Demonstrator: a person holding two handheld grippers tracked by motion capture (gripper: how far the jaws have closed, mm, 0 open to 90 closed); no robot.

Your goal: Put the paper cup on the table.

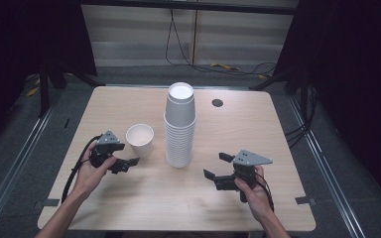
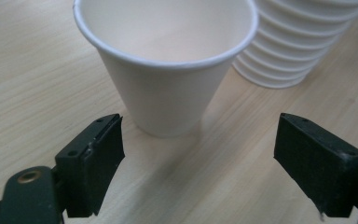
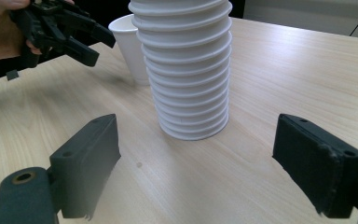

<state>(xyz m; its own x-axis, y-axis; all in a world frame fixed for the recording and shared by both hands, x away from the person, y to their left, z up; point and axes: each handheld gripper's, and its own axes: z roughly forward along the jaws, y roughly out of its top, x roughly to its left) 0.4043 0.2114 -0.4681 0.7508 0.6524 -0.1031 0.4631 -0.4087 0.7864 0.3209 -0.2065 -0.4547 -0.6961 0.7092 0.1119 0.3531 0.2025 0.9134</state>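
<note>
Cropping cup stack (image 2: 303, 42) — top unseen

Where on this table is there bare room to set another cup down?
Bare wood lies right of the tall stack of white paper cups, up to the round hole, and along the light wooden table near edge between both hands. It is crowded around the single white paper cup.
</note>
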